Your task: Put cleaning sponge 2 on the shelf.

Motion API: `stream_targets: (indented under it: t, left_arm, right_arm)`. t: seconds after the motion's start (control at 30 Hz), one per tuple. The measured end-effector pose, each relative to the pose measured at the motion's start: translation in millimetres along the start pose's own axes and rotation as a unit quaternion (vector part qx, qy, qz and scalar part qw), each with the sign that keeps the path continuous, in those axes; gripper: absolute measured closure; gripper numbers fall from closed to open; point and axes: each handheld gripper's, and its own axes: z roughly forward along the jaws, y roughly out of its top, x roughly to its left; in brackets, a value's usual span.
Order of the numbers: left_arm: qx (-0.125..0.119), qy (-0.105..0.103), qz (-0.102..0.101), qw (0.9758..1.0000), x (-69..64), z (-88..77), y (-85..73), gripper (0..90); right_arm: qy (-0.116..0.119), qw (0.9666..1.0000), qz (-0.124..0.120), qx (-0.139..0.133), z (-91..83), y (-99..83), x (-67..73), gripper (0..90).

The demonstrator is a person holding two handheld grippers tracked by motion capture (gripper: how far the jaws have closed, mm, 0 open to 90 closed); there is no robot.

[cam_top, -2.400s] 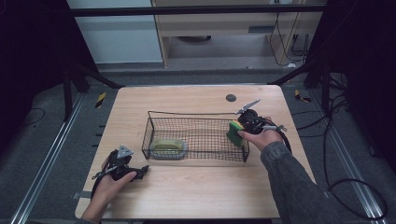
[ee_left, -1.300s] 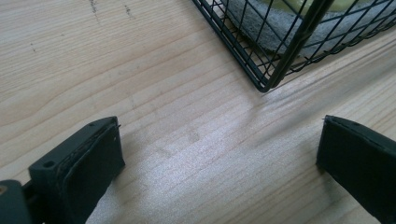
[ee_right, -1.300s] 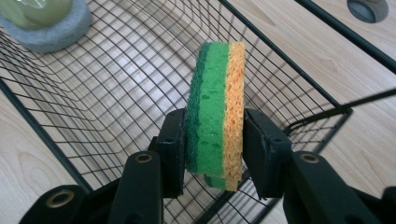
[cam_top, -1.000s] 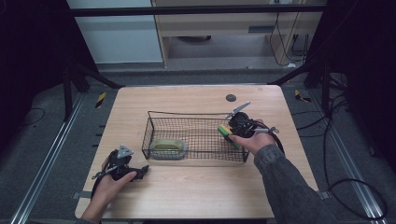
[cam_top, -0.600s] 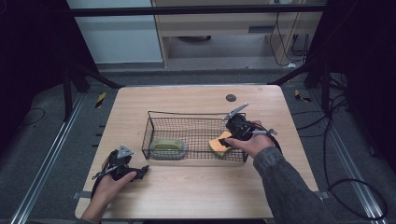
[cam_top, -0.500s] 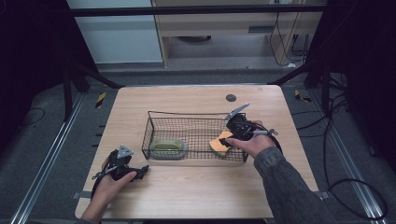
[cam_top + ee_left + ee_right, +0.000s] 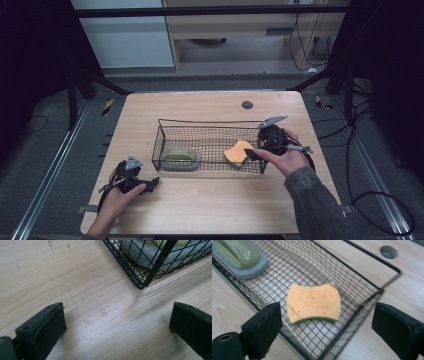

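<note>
your right gripper (image 7: pixel 327 322) jaws wide, empty; orange sponge (image 7: pixel 314 303) lies loose in wire basket (image 7: pixel 210 125) right end, apparently dropped there. left gripper (image 7: pixel 117 325) wide, parked near-left on table (image 7: pixel 210 210).

Right gripper (image 7: pixel 251 154) released sponge (image 7: pixel 237 153) into basket (image 7: pixel 210 122).

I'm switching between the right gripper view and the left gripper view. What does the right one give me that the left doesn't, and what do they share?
Right gripper view: the orange sponge lying orange face up in the wire basket, the round hole in the table, and the whole green scrubber on its grey pad at the basket's far end. The right gripper is open, with the sponge free of its jaws.

Left gripper view: the basket's near corner from outside, and bare wood between the open left gripper.

Both: the basket, the grey pad, the wooden table.
</note>
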Motion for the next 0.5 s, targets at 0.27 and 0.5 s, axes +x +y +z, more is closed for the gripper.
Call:
stream_targets:
  t: [0.27, 0.5]
  left_arm:
    - [-0.003, -0.001, 0.001, 1.0000, 0.3, 0.3, -0.4, 0.0]
    - [-0.004, -0.002, 0.002, 1.0000, 0.4, 0.4, -0.5, 0.0]
  right_arm:
    - [-0.032, 0.9982, 0.030, -0.041, -28.1, -34.7, -13.9, 6.9]
    - [-0.059, 0.9944, 0.064, -0.060, -41.9, -71.2, -26.1, 11.3]
